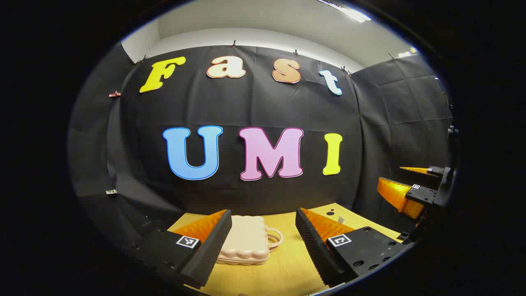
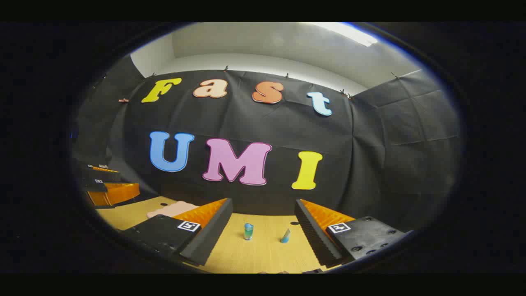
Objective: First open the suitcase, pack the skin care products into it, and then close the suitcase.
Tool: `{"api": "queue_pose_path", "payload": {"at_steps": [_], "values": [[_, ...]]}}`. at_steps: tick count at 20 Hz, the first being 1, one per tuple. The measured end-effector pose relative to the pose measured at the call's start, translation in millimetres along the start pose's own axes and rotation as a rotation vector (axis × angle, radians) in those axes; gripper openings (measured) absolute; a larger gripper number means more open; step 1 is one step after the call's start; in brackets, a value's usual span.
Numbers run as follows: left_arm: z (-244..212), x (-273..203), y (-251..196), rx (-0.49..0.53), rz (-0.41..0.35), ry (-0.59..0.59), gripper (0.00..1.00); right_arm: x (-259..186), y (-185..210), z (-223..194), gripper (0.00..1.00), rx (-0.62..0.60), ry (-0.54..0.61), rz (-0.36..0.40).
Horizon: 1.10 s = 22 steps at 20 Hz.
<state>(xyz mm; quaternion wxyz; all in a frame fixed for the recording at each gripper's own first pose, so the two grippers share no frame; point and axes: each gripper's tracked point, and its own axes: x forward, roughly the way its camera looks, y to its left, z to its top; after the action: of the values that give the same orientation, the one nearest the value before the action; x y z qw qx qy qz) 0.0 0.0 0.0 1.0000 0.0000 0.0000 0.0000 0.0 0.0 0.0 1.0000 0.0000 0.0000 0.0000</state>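
On the wooden table [image 1: 287, 267] sits the shut pink suitcase [image 1: 245, 240]; left gripper [image 1: 263, 242] and right gripper [image 2: 263, 230] both gape, holding nothing; small bottle [image 2: 248, 231] and tube [image 2: 285, 236] could tip if bumped.

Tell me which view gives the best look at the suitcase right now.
The left gripper view: the closed suitcase lies on the table straight ahead between that tool's fingers, handle pointing right. The right gripper view catches just a pale corner of it at left, behind a finger.
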Motion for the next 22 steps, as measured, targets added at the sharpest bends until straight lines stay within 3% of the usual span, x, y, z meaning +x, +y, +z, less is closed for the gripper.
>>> {"api": "queue_pose_path", "payload": {"at_steps": [16, 22], "values": [[-14.0, 35.3, 14.3, -0.016, 0.003, 0.038, 0.98, 29.2, 7.0, -7.3, 0.96, -0.005, 0.004, 0.003], [-25.5, 65.2, 0.2, -0.025, -0.042, 0.074, 0.98, 40.0, 4.2, -14.4, 0.96, -0.016, 0.020, 0.004]]}}
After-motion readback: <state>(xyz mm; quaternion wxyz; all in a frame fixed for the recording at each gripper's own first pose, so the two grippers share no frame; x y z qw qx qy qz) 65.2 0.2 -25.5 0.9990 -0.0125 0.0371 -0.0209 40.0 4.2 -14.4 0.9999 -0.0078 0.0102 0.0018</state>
